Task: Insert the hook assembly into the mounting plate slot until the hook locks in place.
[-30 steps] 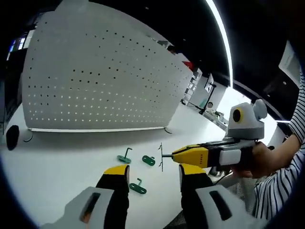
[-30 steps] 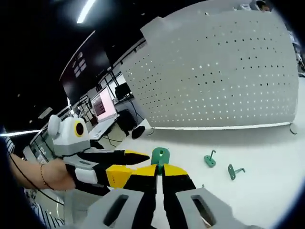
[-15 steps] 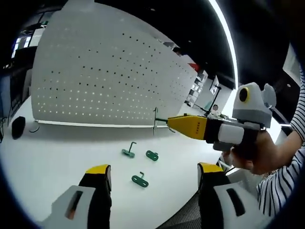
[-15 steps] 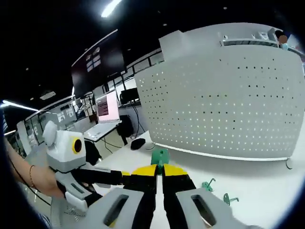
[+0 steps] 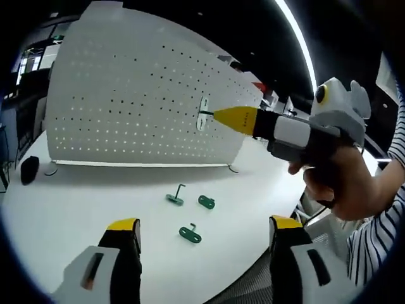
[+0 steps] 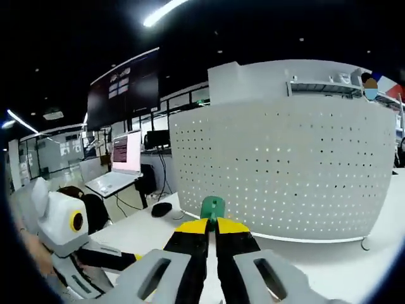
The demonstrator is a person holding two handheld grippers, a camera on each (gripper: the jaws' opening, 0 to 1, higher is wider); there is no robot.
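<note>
Hook (image 6: 212,206) pinched tight in my right gripper (image 6: 211,223) has risen toward the pegboard (image 5: 139,95), frame middle; my left gripper (image 5: 201,229) stays open, empty.

Counting 4 green hooks total. 3 are lying loose on the white table (image 5: 76,209): one upright-stemmed hook (image 5: 175,197), one flat hook plate (image 5: 206,202), one nearer hook (image 5: 189,234), all near each other but apart. 4th hook (image 6: 212,206) is sitting pinched betw. the right gripper (image 6: 211,229) fingers, also showing edge-on in the left gripper view.

1 perforated white panel (image 5: 139,101) is standing on the table.

2 grippers are showing: the right one, and the left gripper (image 5: 199,231) w/ fingers spread wide.

1 dark mouse-like item (image 5: 29,170) is lying by the panel's left end. 1 person's hand (image 5: 335,183) is gripping the right gripper's handle.
</note>
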